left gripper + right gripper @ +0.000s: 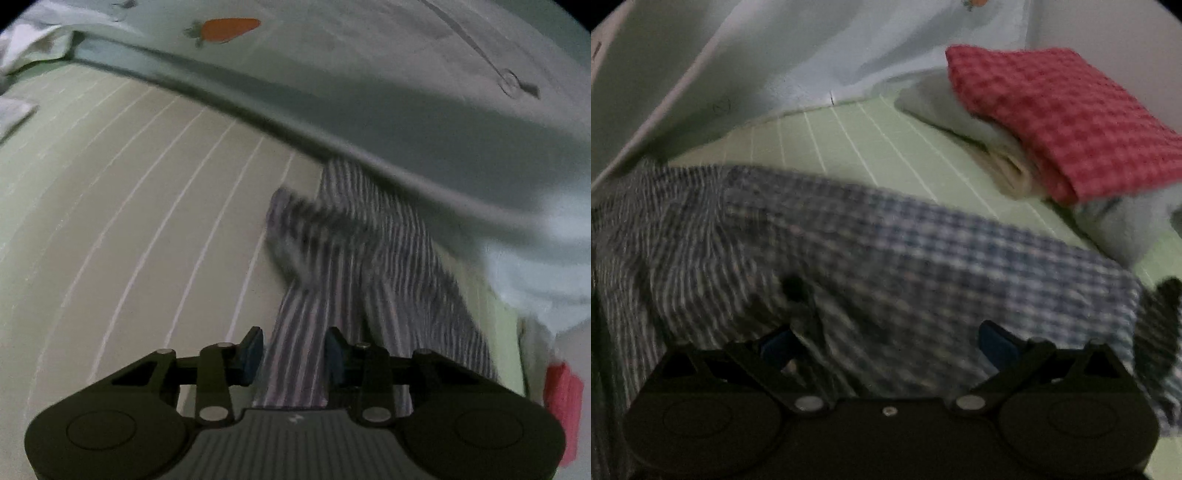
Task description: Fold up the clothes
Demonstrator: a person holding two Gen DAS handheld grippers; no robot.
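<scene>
A blue-and-white checked garment (343, 266) lies on the pale green lined bed sheet (129, 221). In the left wrist view a bunched band of it runs taut from between the blue pads (253, 350) of my left gripper (293, 354), which is shut on it. In the right wrist view the same garment (886, 258) spreads wide and blurred across the sheet (886, 155). My right gripper (886, 343) hovers over its near edge with jaws wide apart. Cloth bulges between the pads (997, 343), which are not pressing on it. A fold drapes over the left finger.
A pale blue quilt with a carrot print (225, 29) hangs along the far side. A folded red waffle cloth (1063, 122) tops a stack of folded pale clothes (964, 114) at the right. A dark item (1160, 317) pokes in at the right edge.
</scene>
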